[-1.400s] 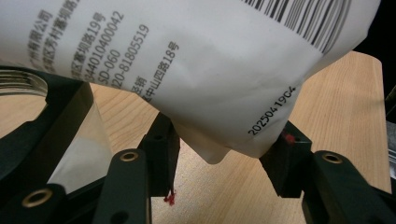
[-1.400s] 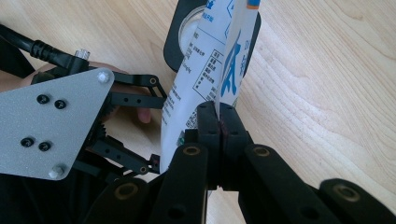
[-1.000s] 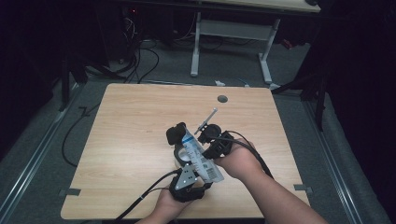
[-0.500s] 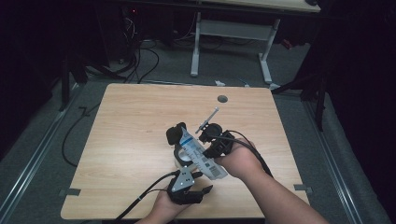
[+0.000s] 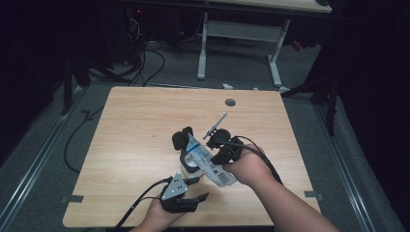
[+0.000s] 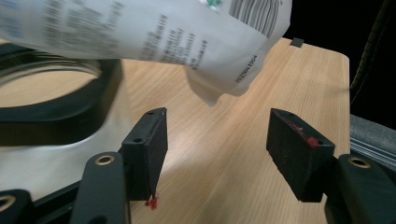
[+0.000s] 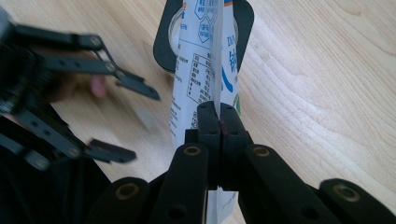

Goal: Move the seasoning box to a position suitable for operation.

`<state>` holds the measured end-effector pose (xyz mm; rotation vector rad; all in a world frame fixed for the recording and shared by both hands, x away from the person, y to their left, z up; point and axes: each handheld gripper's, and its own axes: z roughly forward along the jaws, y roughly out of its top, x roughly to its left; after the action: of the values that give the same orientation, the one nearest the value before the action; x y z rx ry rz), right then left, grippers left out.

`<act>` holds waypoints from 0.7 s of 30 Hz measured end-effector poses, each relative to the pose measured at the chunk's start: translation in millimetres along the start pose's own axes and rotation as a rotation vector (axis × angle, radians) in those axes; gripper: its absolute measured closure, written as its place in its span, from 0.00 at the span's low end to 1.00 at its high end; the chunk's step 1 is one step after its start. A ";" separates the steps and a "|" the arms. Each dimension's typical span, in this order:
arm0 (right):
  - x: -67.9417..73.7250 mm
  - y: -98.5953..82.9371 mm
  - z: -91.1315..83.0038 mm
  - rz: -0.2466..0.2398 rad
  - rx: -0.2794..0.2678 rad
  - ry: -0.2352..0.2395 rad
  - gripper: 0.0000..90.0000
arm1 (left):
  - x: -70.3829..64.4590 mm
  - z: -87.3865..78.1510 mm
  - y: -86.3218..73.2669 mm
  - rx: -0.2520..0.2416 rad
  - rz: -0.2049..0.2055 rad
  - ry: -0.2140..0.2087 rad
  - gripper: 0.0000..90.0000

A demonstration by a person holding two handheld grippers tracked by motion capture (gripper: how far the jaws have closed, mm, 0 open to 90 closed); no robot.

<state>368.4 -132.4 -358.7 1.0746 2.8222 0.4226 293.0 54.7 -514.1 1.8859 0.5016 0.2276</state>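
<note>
While the right gripper point(image 7: 219, 119) pinched one white printed pouch point(image 5: 209, 162) above one black ring-shaped holder point(image 5: 183, 140), the left gripper point(image 6: 219, 154) sat spread and empty near the front edge. One light wooden worktop point(image 5: 140, 125); dark floor, cables, a desk frame beyond. Far half lay open.

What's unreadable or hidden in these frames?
- White printed plastic pouch: left gripper view cuts its top off at the frame edge; print blurred.
- Black round-holed frame: right gripper view, middle hidden behind the pouch.
- Left claw: motion-blurred in right gripper view.
- Right claw: pinched area of the pouch hidden between shut jaws.
</note>
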 end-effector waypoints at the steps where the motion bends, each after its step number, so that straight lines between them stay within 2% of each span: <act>1: -0.7 -1.0 0.3 -0.001 -0.005 0.000 1.00 | 2.4 -4.9 -0.4 -0.006 0.000 0.006 0.43; 8: -2.0 -6.2 2.6 0.007 -0.006 0.002 1.00 | 22.6 -32.4 -6.0 -0.014 -0.002 0.059 0.43; 12: -2.9 -8.5 3.5 0.008 -0.007 0.008 1.00 | 40.3 -49.0 -14.5 -0.030 -0.040 0.107 0.43; 16: -4.2 -10.8 3.1 0.012 -0.011 0.009 1.00 | 55.7 -59.5 -16.9 -0.038 -0.060 0.163 0.44; 21: -7.4 -16.4 -0.4 0.021 -0.035 0.007 1.00 | 67.3 -68.4 -17.3 -0.063 -0.089 0.200 0.43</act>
<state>363.4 -149.1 -363.1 1.0985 2.8009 0.4760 322.3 147.7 -510.7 1.7835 0.7043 0.3706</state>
